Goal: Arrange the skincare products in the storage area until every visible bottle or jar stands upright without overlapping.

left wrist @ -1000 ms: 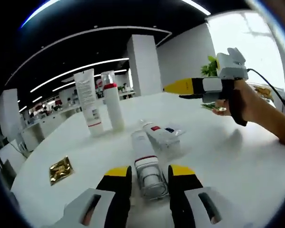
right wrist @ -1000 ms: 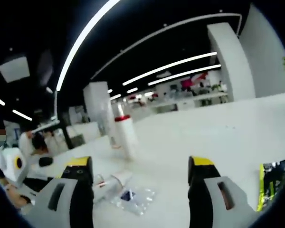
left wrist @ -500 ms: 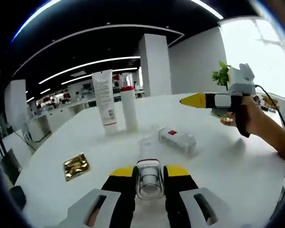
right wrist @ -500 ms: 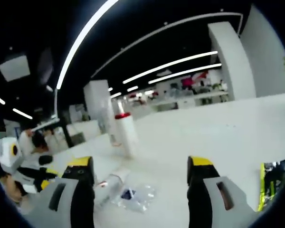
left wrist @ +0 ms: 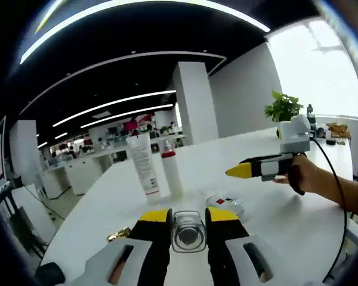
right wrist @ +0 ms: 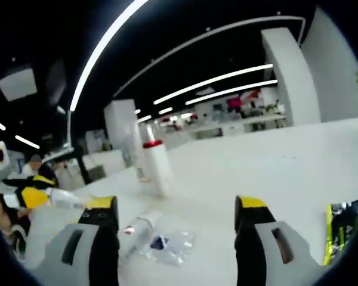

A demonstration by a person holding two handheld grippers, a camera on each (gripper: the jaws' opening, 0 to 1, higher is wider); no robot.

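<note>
We have the left gripper (left wrist: 188, 221) clamped on a clear bottle (left wrist: 188, 231), lifted above the near edge of the white table (left wrist: 274, 208), its round end facing us. It looks rigid, light and slick, so we judge a mid-body hold safest. The right gripper (right wrist: 176, 208) stands wide apart, empty. Toward the far edge a white tube (left wrist: 144, 168) and a red-capped bottle (left wrist: 170, 170) stand upright; a clear packet (right wrist: 167, 245) lies flat nearer.
</note>
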